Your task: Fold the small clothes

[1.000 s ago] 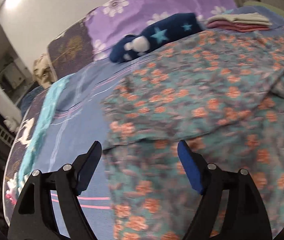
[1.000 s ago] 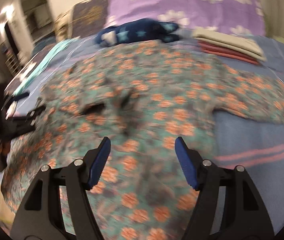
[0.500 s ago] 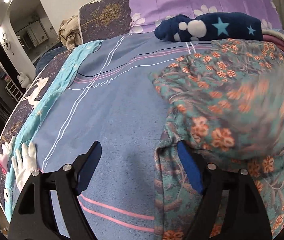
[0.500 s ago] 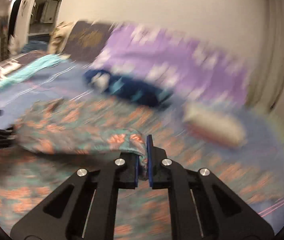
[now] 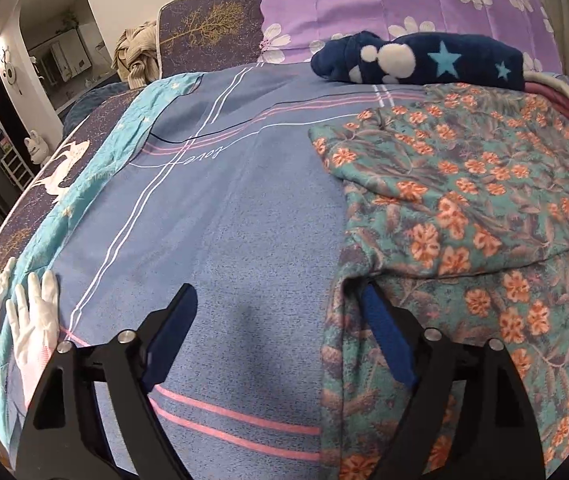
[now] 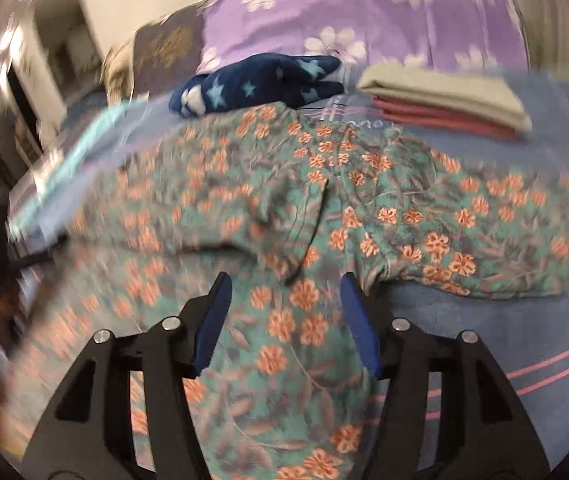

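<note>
The floral garment [image 5: 484,208] lay spread on the bed [image 5: 212,216], with one part already turned over onto the body, probably a sleeve brought inward as a first fold. The left gripper [image 5: 280,336] hung low over the bedsheet at the garment's edge, its fingers [image 5: 384,340] well apart and closing slightly; only bare sheet showed between them, while the right-hand finger sat just beside, perhaps touching, the cloth's hem, seemingly lined up to take that edge. The right gripper [image 6: 284,320] hovered over the middle of the garment [image 6: 324,208], its fingers [image 6: 358,328] apart and opening, with flowered cloth beneath them but nothing pinched, which suggested a release of the folded part. Ahead of the right fingers, well apart from them, a neat stack of folded clothes [image 6: 444,100] rested near the purple pillow [image 6: 364,12], likely finished pieces kept out of the working area, and a navy star-patterned item [image 6: 260,84] lay to its left. White gloves [image 5: 36,320] lay left of the left fingers at the bed's edge
</note>
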Demonstrator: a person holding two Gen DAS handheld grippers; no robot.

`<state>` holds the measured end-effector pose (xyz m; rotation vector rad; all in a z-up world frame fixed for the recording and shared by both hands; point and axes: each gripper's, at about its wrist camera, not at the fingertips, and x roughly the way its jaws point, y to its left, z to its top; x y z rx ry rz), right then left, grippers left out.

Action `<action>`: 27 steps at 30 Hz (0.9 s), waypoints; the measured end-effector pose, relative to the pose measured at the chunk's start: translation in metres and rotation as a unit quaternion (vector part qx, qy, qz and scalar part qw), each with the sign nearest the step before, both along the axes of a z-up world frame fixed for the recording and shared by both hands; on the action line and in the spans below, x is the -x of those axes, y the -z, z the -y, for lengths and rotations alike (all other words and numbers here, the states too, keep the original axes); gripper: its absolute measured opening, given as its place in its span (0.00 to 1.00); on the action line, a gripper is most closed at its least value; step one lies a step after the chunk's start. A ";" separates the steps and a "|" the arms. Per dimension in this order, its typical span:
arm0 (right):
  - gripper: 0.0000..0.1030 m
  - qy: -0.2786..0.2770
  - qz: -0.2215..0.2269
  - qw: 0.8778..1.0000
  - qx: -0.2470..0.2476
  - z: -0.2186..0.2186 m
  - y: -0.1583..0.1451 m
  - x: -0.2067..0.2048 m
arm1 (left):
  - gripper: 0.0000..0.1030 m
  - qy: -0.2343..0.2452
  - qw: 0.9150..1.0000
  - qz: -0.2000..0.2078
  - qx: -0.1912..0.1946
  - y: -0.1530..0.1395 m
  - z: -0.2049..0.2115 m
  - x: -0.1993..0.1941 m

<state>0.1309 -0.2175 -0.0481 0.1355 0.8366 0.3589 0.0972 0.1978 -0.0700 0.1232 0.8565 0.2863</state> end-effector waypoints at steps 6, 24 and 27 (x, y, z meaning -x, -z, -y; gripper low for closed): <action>0.01 0.023 -0.060 0.998 -0.021 -0.014 0.005 -0.069 | 0.34 0.031 0.998 0.009 0.052 -0.012 0.004 -0.002; 0.02 0.037 0.053 0.997 0.040 -0.053 -0.034 -0.090 | 0.11 0.068 0.992 -0.012 0.105 -0.002 0.000 -0.019; 0.03 0.037 0.030 0.996 0.078 -0.050 -0.022 -0.100 | 0.11 0.068 0.993 -0.009 0.094 0.001 0.000 -0.014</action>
